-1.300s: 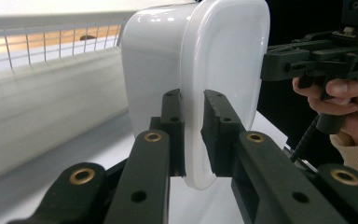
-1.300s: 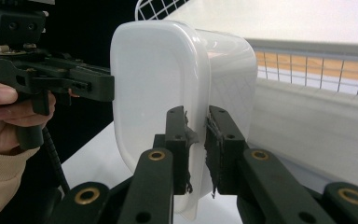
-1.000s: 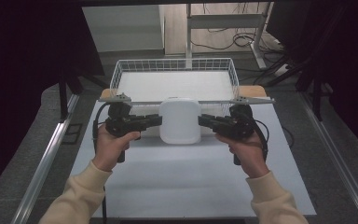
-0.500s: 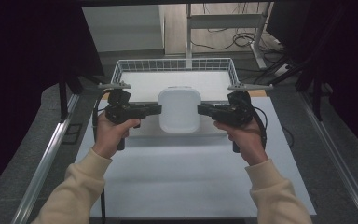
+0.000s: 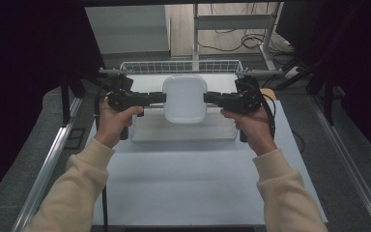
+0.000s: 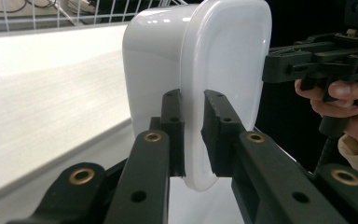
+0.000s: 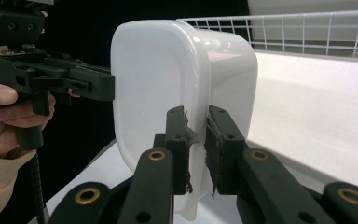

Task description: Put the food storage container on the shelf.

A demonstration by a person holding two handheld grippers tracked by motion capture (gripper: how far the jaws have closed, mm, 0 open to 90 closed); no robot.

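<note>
- Two grippers hold one white plastic container [image 5: 184, 98] between them, above the far half of the white table [image 5: 183, 188], over a clear tray [image 5: 183, 131] that lies in front of a wire basket [image 5: 181, 66].
- No brand, label or writing can be read on the container, the grippers or the table.
- Seen from the high view, the left gripper [image 5: 160, 98] meets the container at its 9 o'clock edge and the right gripper [image 5: 207, 98] at its 3 o'clock edge; both point inward, level with each other.
- The left hand [image 5: 115, 121] wraps its handle at about 8 o'clock from the container, the right hand [image 5: 252, 126] at about 4 o'clock; both cream sleeves [image 5: 72, 188] run down to the bottom edge.
- In the left gripper view the jaws of the left gripper [image 6: 193, 133] stand narrow, pinching the container's [image 6: 200, 70] thin rim, one pad on each face; the right gripper [image 6: 272, 65] reaches that rim at 3 o'clock.
- In the right gripper view the jaws of the right gripper [image 7: 196, 149] are likewise narrow on the rim of the container [image 7: 177, 79], their pad lining frayed; the left gripper [image 7: 105, 88] touches the container's edge at 9 o'clock.
- The container's flat lid side faces the person, and its tub faces the basket.
</note>
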